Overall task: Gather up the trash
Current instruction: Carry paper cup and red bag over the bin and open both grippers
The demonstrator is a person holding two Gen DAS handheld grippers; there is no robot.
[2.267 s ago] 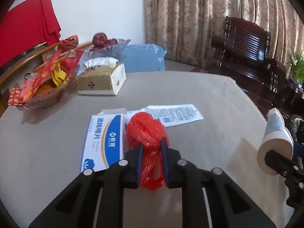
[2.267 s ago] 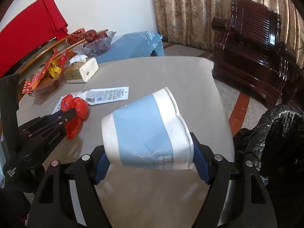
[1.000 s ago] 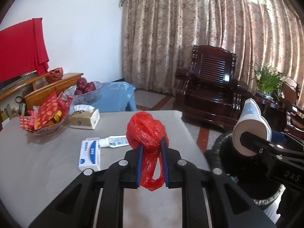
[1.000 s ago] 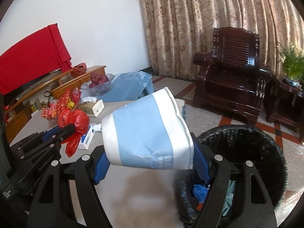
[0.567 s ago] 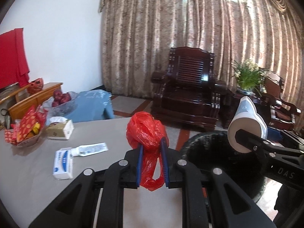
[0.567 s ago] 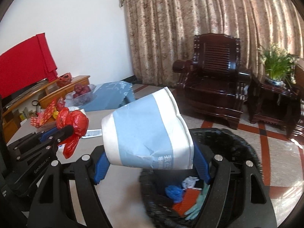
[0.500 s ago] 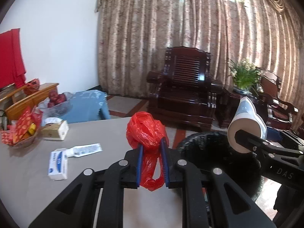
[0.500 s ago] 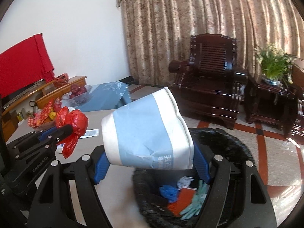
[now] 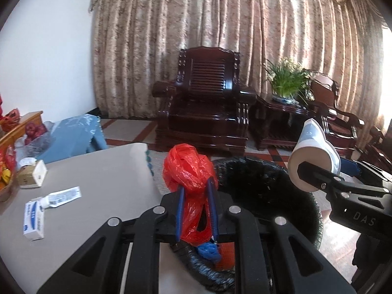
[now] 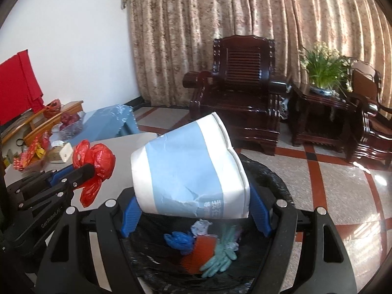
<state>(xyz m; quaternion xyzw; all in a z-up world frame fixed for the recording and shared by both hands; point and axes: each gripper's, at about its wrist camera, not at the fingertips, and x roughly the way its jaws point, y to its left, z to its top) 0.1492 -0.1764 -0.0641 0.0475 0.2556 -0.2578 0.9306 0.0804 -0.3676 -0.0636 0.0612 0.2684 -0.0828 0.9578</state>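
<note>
— Left claw [image 9: 195, 193]?
— Clamped on the red plastic bag [image 9: 188, 171], held over the near rim of the black-lined bin [image 9: 267, 191], beside the worktop [image 9: 98, 171].
— Right claw [image 10: 193, 210]?
— Gripping the blue-and-white paper cup [image 10: 188, 169] on its side, directly above the bin's contents.

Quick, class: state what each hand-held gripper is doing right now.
Left hand-held gripper: closed on the red plastic bag.
Right hand-held gripper: closed on the blue and white paper cup.
</note>
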